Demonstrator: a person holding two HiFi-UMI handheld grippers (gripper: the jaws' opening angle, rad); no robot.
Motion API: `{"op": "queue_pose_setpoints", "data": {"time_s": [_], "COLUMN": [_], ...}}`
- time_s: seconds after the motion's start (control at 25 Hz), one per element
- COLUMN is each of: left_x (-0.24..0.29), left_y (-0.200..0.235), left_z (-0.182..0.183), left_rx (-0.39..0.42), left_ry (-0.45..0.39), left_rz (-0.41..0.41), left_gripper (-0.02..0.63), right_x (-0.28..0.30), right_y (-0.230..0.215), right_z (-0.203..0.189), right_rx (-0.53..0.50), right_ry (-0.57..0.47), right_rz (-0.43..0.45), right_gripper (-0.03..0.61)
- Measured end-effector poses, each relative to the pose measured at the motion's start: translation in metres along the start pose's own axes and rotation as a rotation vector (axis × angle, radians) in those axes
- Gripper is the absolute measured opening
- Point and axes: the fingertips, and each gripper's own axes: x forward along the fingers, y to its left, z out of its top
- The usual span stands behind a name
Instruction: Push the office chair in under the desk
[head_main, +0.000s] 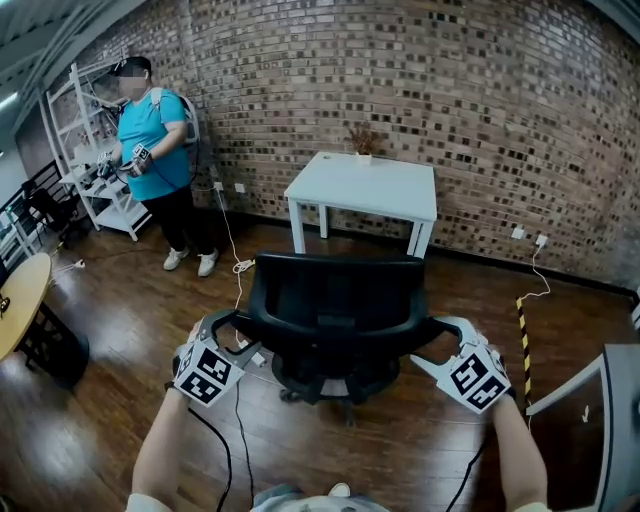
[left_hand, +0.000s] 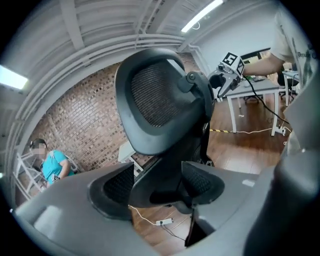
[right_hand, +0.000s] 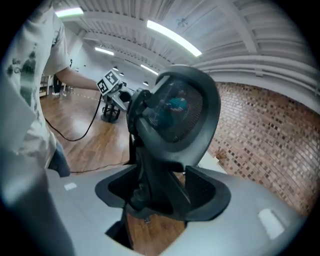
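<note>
Left tool (head_main: 232, 328), right tool (head_main: 440, 338) flank office chair (head_main: 335, 290), jaws apart.

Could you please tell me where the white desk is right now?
In the head view, the white desk stands at top centre by the brick wall, beyond the black office chair.

Left gripper (left_hand: 160, 189) spread at the back of the office chair (left_hand: 160, 100)
Its jaws stand apart, the backrest's dark lower edge between the fingers (left_hand: 117, 184) and the mesh back rising above them; up past the right finger the right gripper (left_hand: 226, 75) meets the chair's far side, a power strip (left_hand: 163, 221) lies on the floor below the gap, and a person in teal (left_hand: 52, 165) stands far beyond the left finger
</note>
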Motion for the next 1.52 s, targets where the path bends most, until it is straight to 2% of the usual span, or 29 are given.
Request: {"op": "queue_pose_setpoints", "data": {"time_s": [0.12,0.32,0.52,0.64,0.92,1.12,1.52], "left_x": [0.006,0.045,0.063,0.064,0.087,0.124,0.203], "left_y": [0.006,0.003,-0.001,0.004,0.026,0.057,0.113], "left_z": [-0.01,-0.013,-0.016,-0.014,-0.011,-0.011,-0.003], "left_rx": [0.055,0.111,0.202,0.248,0.266,0.278,0.295], "left_ry": [0.056,0.117,0.133,0.105,0.102,0.115,0.124], "left_rz": [-0.017,-0.042,-0.077,-0.074,-0.097,-0.111,-0.163], "left_gripper": [0.318,0.319,0.33,0.321,0.317,0.308,0.305], "right_x": [0.014,0.048,0.067,0.069,0.083,0.113,0.172], "right_y": [-0.002,-0.018,-0.012,-0.018,-0.033,-0.06,-0.119], "right_z": [-0.011,-0.038,-0.038,-0.034,-0.032,-0.03,-0.034], "right_rx": [-0.037,-0.088,-0.152,-0.186,-0.177,-0.165,-0.124], "right_ry": [0.073,0.138,0.153,0.163,0.188,0.193,0.245], "right_rz": [0.021,0.06,0.05,0.037,0.017,-0.036,-0.04], "right_gripper": [0.322,0.328,0.328,0.281,0.27,0.268,0.265]}}
